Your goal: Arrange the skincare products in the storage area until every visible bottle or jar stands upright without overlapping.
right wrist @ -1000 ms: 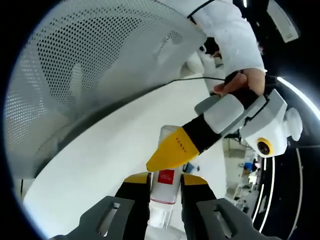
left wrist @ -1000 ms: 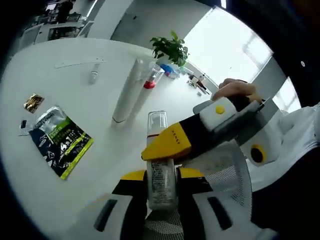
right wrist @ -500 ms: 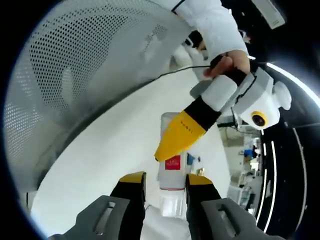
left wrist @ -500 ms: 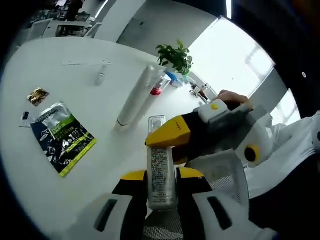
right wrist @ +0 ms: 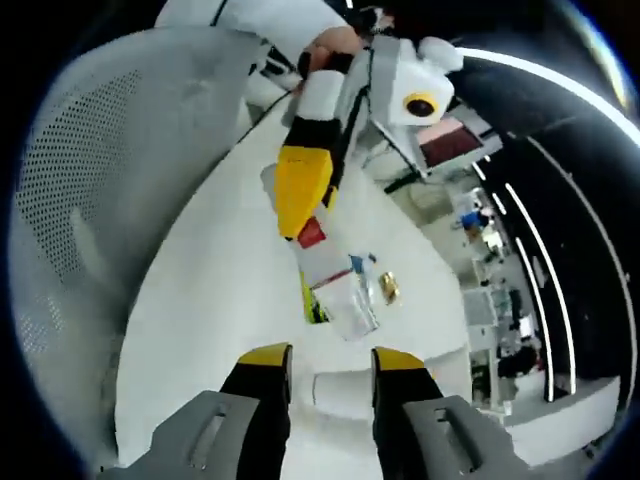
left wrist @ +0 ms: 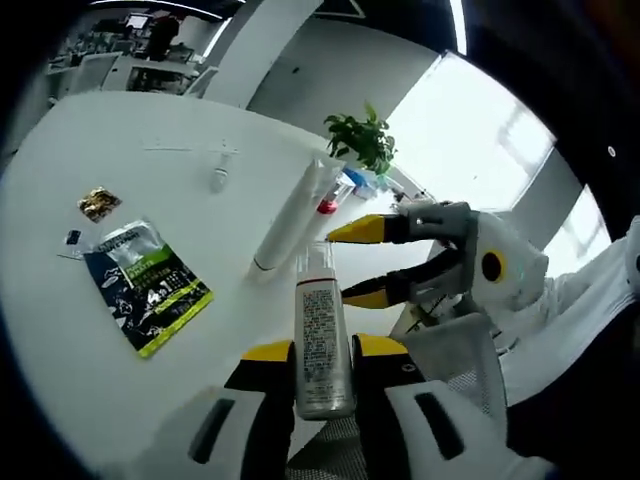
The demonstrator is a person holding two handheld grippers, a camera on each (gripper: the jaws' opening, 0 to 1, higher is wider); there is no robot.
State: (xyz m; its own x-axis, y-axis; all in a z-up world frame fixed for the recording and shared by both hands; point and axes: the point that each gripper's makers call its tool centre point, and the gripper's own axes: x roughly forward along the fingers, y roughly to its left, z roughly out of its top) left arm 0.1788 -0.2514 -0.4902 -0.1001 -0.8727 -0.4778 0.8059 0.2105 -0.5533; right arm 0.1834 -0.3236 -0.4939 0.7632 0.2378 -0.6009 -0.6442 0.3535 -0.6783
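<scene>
— Where was the bottle at that moment, and which tool had it?

— My left tool [left wrist: 322,362] had it. Its two yellow-tipped jaws were closed on the lower body of the clear pump bottle [left wrist: 322,340], one on either side. The bottle's long axis ran straight ahead along the jaws, its cap pointing away from me across the white surface [left wrist: 130,380]. In the right gripper view the same bottle [right wrist: 335,280] hung in the air ahead of me, held by the left tool [right wrist: 300,190], clear cap nearest my right tool.

— And your right tool?

— It [right wrist: 322,372] stood open with nothing between its jaws. In the left gripper view it [left wrist: 375,262] sat just beside the cap end of the bottle, to the right, jaws spread and apart from it.

— So what did the next move depend on?

— The bottle was tilted off the surface, not standing. I judged it had to be swung upright with its base down, and since the left tool held the base end, that hand was the one to place it. The white mesh basket [left wrist: 455,365] lay close under my hands, to the right of the bottle.

— Anything else still down?

— A long white tube [left wrist: 290,215] lay flat farther out, beside a red-capped item I could not make out, with a green sachet [left wrist: 150,290] to the left.
</scene>
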